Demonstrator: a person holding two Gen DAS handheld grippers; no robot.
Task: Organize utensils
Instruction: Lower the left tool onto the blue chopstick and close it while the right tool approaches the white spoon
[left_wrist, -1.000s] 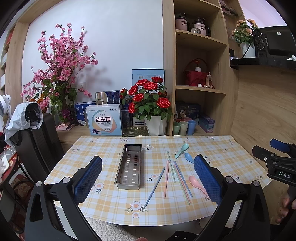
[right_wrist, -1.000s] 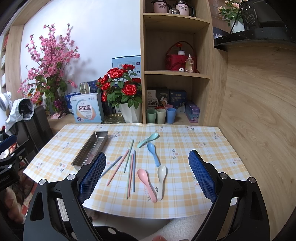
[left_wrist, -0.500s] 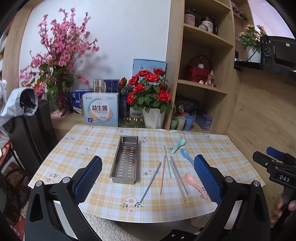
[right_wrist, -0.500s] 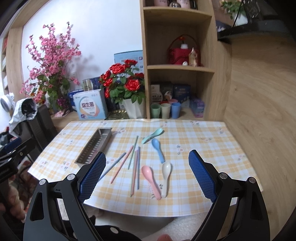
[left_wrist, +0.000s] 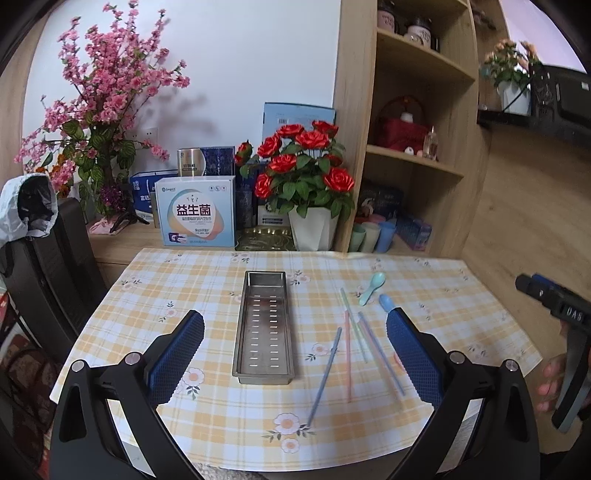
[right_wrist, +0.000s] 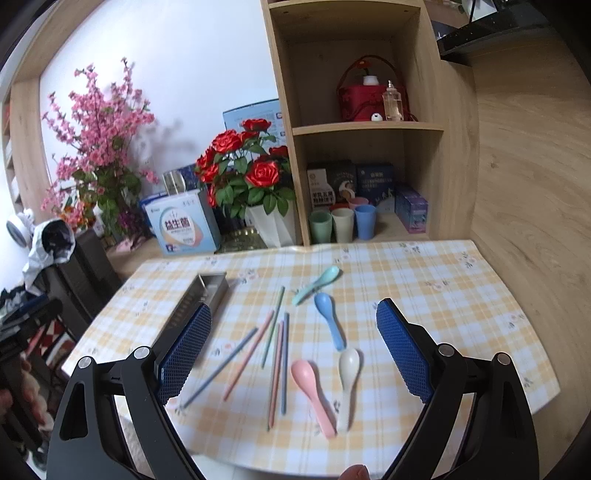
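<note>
A perforated steel tray (left_wrist: 264, 325) lies empty on the checked tablecloth (left_wrist: 184, 280); it also shows in the right wrist view (right_wrist: 207, 291). Right of it lie several pastel chopsticks (left_wrist: 349, 343) (right_wrist: 275, 350). Beyond them are a green spoon (right_wrist: 317, 284), a blue spoon (right_wrist: 328, 319), a pink spoon (right_wrist: 312, 391) and a white spoon (right_wrist: 347, 384). My left gripper (left_wrist: 295, 354) is open and empty, above the tray's near end. My right gripper (right_wrist: 293, 354) is open and empty, above the chopsticks and spoons.
A white pot of red roses (left_wrist: 310, 192), boxes (left_wrist: 197, 210) and pink blossoms (left_wrist: 99, 110) line the back of the table. A wooden shelf unit (right_wrist: 369, 129) holds cups (right_wrist: 341, 223) at back right. A black chair (left_wrist: 48, 258) stands at the left.
Both grippers have moved forward and lower toward the table; the tray and utensils look nearer. Both stay open and nothing on the table has moved.
</note>
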